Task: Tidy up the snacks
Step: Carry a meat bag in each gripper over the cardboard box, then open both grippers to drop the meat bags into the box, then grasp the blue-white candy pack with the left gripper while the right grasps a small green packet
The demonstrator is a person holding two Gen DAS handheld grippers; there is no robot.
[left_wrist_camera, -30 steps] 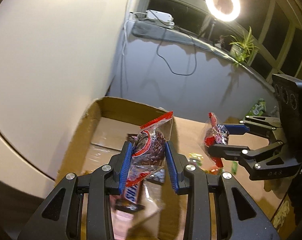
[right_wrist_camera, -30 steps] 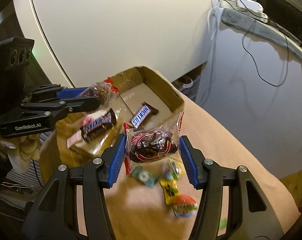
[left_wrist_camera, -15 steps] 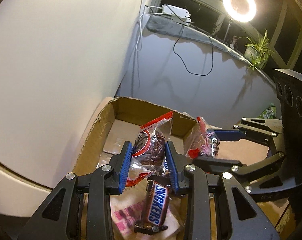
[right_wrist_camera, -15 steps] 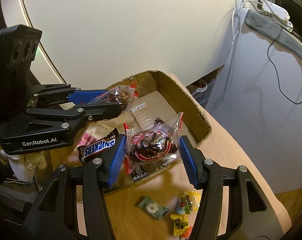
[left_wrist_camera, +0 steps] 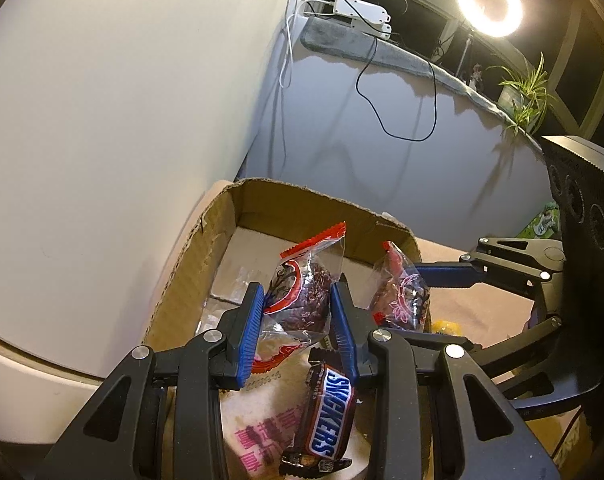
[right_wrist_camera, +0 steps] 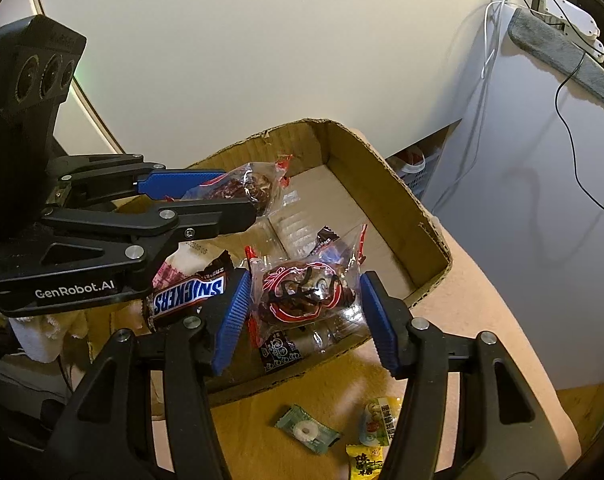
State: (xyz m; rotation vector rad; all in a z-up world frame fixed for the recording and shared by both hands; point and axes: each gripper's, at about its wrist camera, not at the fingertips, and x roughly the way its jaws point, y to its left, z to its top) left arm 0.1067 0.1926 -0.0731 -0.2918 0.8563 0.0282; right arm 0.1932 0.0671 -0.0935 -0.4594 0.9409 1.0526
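Clearly, both grippers are hovering over the cardboard box [right_wrist_camera: 417, 216]: the left gripper [left_wrist_camera: 298, 320] is clamping one date packet [left_wrist_camera: 302, 292], the right gripper [right_wrist_camera: 302, 312] another [right_wrist_camera: 302, 292]. A Snickers bar [right_wrist_camera: 190, 294] is already lying inside (good progress), while small candies [right_wrist_camera: 307, 432] are waiting on the table [right_wrist_camera: 501, 344].

Tan table [right_wrist_camera: 481, 320] carries cardboard box [right_wrist_camera: 385, 184] — loose candies [right_wrist_camera: 307, 432] beside.
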